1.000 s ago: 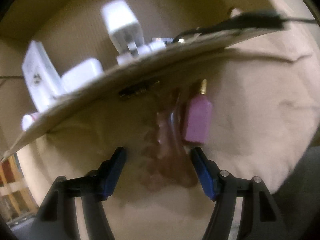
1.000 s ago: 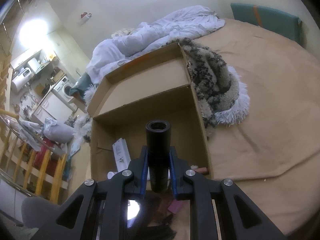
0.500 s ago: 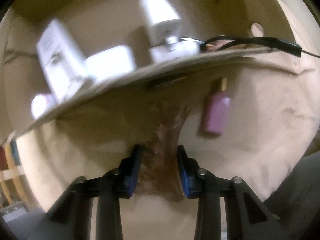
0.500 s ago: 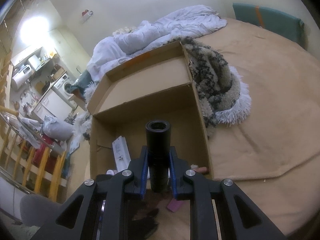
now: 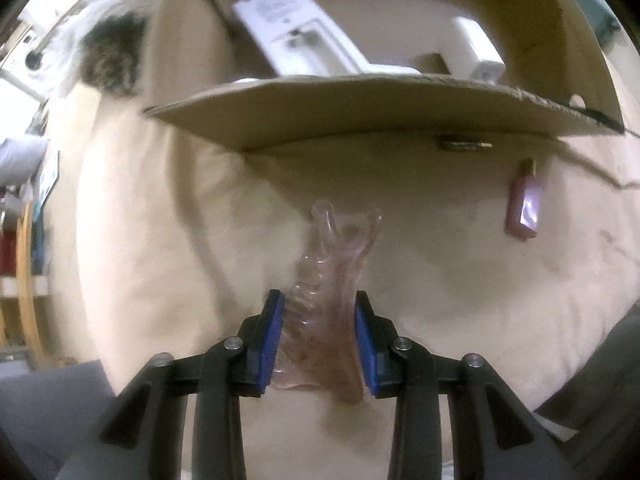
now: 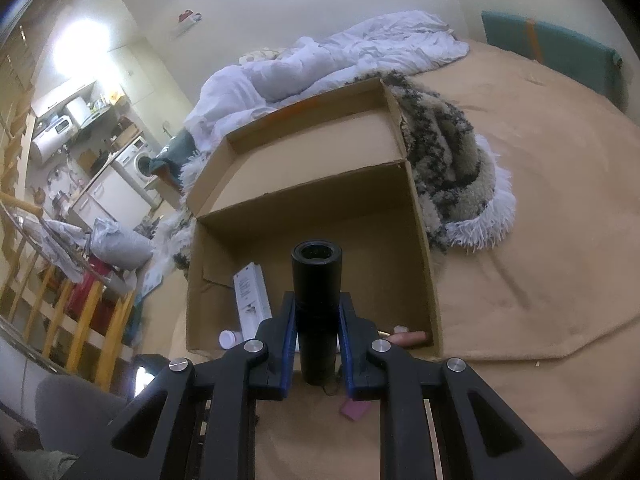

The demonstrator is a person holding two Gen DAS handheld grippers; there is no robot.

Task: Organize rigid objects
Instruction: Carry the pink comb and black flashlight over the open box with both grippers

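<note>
Translucent pink plastic fills the left gripper (image 5: 319, 340): a hair claw clip (image 5: 328, 304) sits between the blue pads, its long axis running forward along the fingers and its two curved prongs pointing toward the cardboard box (image 5: 360, 120). The jaws have just been closing and are now narrow, pressing on the clip's sides. It hangs above the tan bed cover (image 5: 160, 220), short of the box's near wall, so the box lies ahead of the jaws and the coming move, by the look of it, is over that wall and in. The right gripper (image 6: 318, 344) hovers above the box's near edge with its jaws clamped on one black cylinder (image 6: 316, 300), held lengthwise along the fingers with its open end aimed at the box floor (image 6: 360, 264). Both hands seem close to the box; the right already looks down into it. By count, one white remote (image 6: 252, 296), one small white-capped bottle (image 6: 230, 338) and one pinkish tube (image 6: 408, 337) show inside from the right camera; the left camera adds one white block (image 5: 476, 46). Outside, one pink bottle (image 5: 524, 208) and one small dark object (image 5: 464, 144) lie on the bed beside the wall.
</note>
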